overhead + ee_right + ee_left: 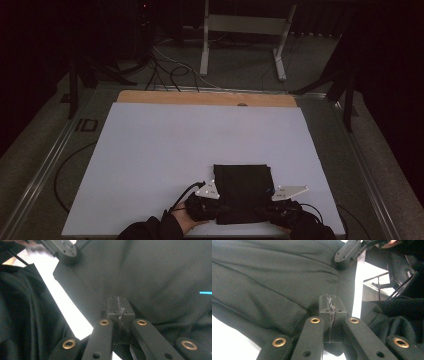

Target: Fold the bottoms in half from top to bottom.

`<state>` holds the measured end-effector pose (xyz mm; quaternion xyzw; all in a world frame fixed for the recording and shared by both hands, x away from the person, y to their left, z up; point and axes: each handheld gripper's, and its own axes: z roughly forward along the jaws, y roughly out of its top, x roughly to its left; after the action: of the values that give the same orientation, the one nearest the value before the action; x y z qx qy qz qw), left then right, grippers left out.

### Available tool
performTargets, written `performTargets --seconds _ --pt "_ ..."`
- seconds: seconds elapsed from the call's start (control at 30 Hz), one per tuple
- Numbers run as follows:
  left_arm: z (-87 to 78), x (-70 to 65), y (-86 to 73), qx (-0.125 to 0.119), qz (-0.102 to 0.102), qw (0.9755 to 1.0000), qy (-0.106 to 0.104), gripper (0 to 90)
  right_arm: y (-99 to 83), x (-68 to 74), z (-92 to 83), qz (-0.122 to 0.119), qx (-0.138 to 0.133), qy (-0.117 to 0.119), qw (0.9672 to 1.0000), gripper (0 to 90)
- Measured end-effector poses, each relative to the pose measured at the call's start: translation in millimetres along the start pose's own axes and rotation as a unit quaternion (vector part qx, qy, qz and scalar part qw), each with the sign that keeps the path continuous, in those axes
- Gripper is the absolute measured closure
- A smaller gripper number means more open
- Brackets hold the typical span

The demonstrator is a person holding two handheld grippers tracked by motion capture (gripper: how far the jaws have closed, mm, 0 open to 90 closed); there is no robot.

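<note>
The table [150, 150] has a big white top, with a strip of bare wood [205, 98] along its far edge. A dark cloth [243, 187] lies flat on the table, near the front edge and a bit to the right of the middle. It is folded into a square shape. The white top around the cloth is bare.

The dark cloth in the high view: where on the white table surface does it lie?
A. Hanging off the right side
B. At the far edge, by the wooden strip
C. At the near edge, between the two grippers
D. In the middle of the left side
C: the dark cloth lies at the near edge of the white table surface, with the left gripper and the right gripper at its two near corners.
</note>
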<state>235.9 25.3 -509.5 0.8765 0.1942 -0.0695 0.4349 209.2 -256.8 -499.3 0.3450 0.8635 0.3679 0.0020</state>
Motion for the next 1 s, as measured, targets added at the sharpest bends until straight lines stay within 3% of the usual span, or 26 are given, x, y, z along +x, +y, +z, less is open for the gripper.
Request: performTargets --seconds 0.17,0.33,0.47,0.57,0.63,0.73,0.87,1.0 --pt "0.6 -1.0 -2.0 0.004 0.004 1.0 0.0 86.3 -3.2 5.6 1.0 -0.009 0.011 -0.007 0.9999 90.0" --pt "0.1 -2.1 -2.8 0.004 0.009 0.9999 -0.007 81.5 -5.3 7.6 1.1 0.0 0.012 0.001 0.9999 89.9" --pt "-2.2 -4.9 0.8 -0.003 0.021 0.9997 -0.008 69.2 -2.0 5.8 -6.9 -0.002 -0.022 -0.006 0.9997 85.0" --pt "-6.9 -5.2 5.5 -0.014 0.024 0.9996 0.001 55.4 0.5 0.4 -14.4 0.018 -0.046 -0.028 0.9984 79.5" --pt "-11.2 -2.8 8.5 -0.024 0.019 0.9995 0.002 49.7 1.8 -5.0 -19.1 0.016 -0.061 -0.041 0.9971 77.7" --pt "-17.0 -0.8 13.3 -0.036 0.017 0.9992 0.007 38.0 4.7 -9.9 -24.6 0.023 -0.08 -0.055 0.995 66.3" --pt "-21.5 -1.1 19.6 -0.045 0.012 0.9987 0.018 16.9 10.4 -11.9 -28.0 0.024 -0.095 -0.063 0.9932 42.0" --pt "-24.6 1.1 23.6 -0.056 0.0 0.9983 0.019 6.7 18.3 -13.7 -33.1 0.035 -0.118 -0.064 0.9903 24.6"
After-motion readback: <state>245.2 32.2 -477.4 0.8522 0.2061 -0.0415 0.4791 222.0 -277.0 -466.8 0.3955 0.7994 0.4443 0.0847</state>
